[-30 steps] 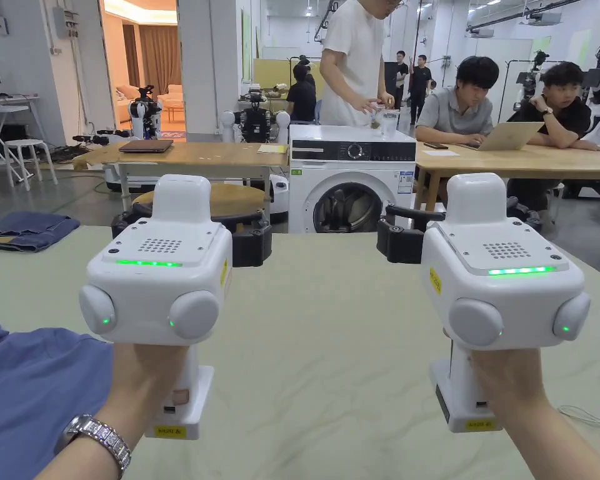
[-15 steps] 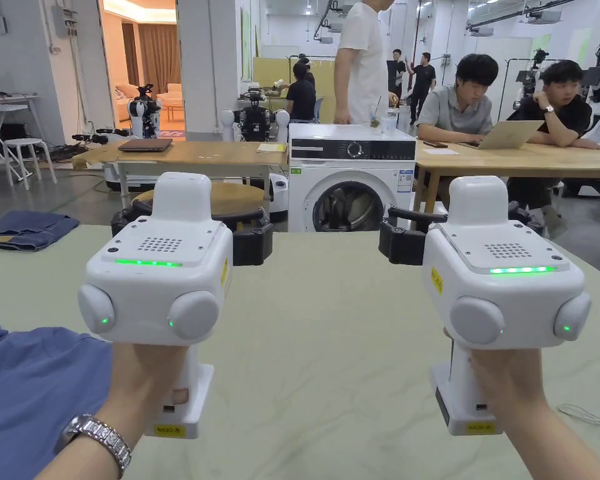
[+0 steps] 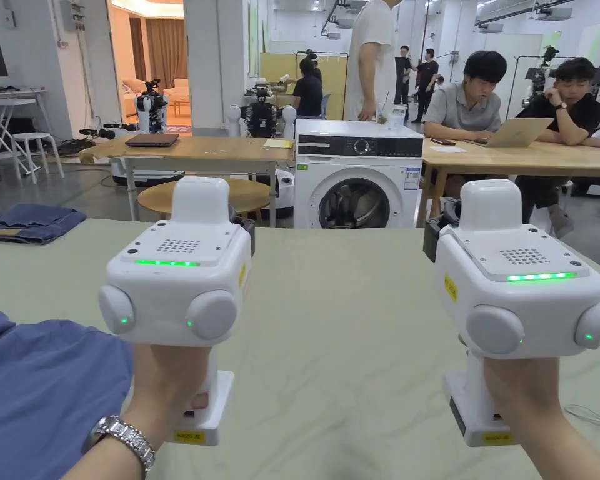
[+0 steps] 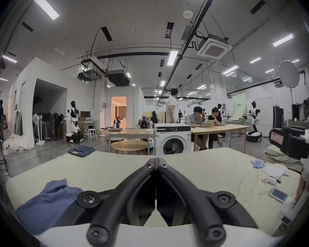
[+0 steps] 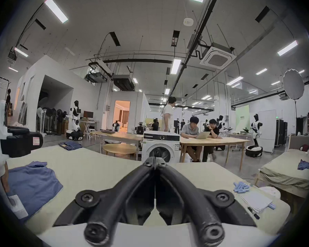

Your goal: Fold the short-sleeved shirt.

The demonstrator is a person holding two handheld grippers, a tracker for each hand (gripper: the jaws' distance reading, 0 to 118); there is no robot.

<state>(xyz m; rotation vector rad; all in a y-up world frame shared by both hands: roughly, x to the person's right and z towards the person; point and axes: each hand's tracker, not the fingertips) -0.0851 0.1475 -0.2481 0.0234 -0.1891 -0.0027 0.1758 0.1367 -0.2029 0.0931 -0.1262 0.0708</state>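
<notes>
The blue shirt (image 3: 39, 387) lies bunched on the table (image 3: 330, 350), left of my left gripper (image 4: 157, 161). Both my left and right gripper (image 5: 154, 160) have just snapped together, pinching nothing. So folding has not started yet.

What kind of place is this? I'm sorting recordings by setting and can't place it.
Probably a robotics lab or test workshop: humanoid robots stand along the walls, a washing machine sits on the open floor, and people work at a laptop.
</notes>
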